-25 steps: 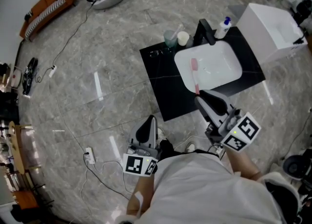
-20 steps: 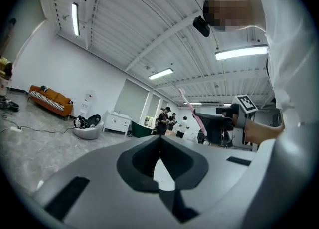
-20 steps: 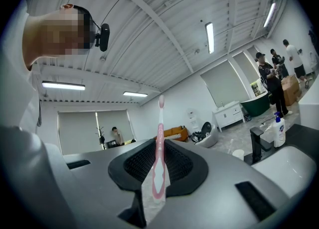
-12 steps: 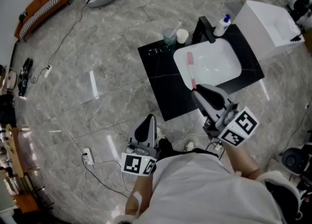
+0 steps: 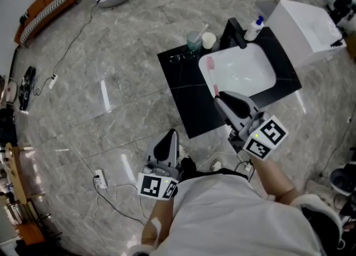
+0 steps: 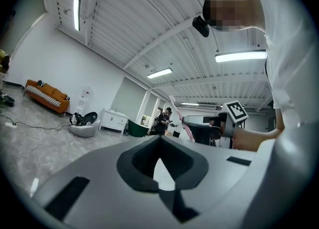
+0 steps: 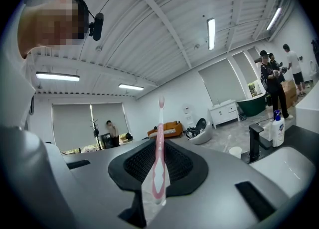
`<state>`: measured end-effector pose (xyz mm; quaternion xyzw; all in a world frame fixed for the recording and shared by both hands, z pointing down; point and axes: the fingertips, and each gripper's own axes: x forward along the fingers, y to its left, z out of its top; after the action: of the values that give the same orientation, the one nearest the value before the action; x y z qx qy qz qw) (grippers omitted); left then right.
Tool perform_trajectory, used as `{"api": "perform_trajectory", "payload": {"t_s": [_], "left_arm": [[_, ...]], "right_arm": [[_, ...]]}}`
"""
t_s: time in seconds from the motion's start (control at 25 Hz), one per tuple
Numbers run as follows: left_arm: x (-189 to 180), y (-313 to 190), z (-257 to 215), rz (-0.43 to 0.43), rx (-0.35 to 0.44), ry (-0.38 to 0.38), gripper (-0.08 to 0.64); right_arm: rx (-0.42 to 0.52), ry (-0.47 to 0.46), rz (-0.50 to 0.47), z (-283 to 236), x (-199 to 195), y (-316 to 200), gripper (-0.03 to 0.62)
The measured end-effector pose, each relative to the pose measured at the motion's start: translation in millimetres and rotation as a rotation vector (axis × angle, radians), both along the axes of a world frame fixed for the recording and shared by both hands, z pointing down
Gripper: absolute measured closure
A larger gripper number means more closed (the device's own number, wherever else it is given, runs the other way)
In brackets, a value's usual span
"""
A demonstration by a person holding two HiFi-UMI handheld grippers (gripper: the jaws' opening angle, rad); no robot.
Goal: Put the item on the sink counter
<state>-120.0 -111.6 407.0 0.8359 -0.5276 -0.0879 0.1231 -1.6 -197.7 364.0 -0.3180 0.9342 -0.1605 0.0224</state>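
Right gripper [image 5: 219, 97] raised forward, fingers clamped on toothbrush [image 5: 212, 77]; left gripper [image 5: 173, 134] low, fingers together

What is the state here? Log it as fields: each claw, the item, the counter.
left claw: shut, empty, low near the person, off the counter
right claw: shut on the toothbrush
toothbrush: pink, projecting past the claw over the sink's left rim
counter: black; green cup, white cup, faucet and bottle at its far edge
task: toothbrush not yet set down

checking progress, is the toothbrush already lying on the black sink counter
No, the pink toothbrush is clamped upright in the right claw, not lying on the black counter.
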Motion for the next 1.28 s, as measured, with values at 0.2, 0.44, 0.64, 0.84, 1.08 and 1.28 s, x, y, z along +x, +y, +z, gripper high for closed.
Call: {"api": "perform_trajectory", "payload": {"t_s": [0.2, 0.44, 0.64, 0.84, 1.08, 1.28], "left_arm": [[-3.3, -3.0, 1.6, 0.004, -0.004, -0.004, 0.557], [-8.8, -8.4, 8.3, 0.001, -0.019, -0.004, 0.557], [-13.6, -11.3, 9.5, 0.003, -0.024, 0.001, 0.557], [-19.7, -13.8, 14.6, -0.005, -0.04, 0.006, 0.557], [-27.4, -16.9, 17.7, -0.008, -0.052, 0.008, 0.557], [-34.8, -16.8, 23.6, -0.009, -0.062, 0.02, 0.557]], "right_arm": [[-0.024, 0.025, 0.009, 19.6, -3.9, -10.0, 0.517], [-0.055, 0.059, 0.019, 45.6, -7.9, -22.9, 0.517], [-0.11, 0.071, 0.032, 71.4, -11.8, -37.3, 0.517], [-0.158, 0.084, 0.065, 98.0, -11.0, -53.6, 0.517], [-0.207, 0.13, 0.094, 129.9, -12.3, -61.4, 0.517], [-0.213, 0.198, 0.109, 154.0, -15.9, -67.4, 0.517]]}}
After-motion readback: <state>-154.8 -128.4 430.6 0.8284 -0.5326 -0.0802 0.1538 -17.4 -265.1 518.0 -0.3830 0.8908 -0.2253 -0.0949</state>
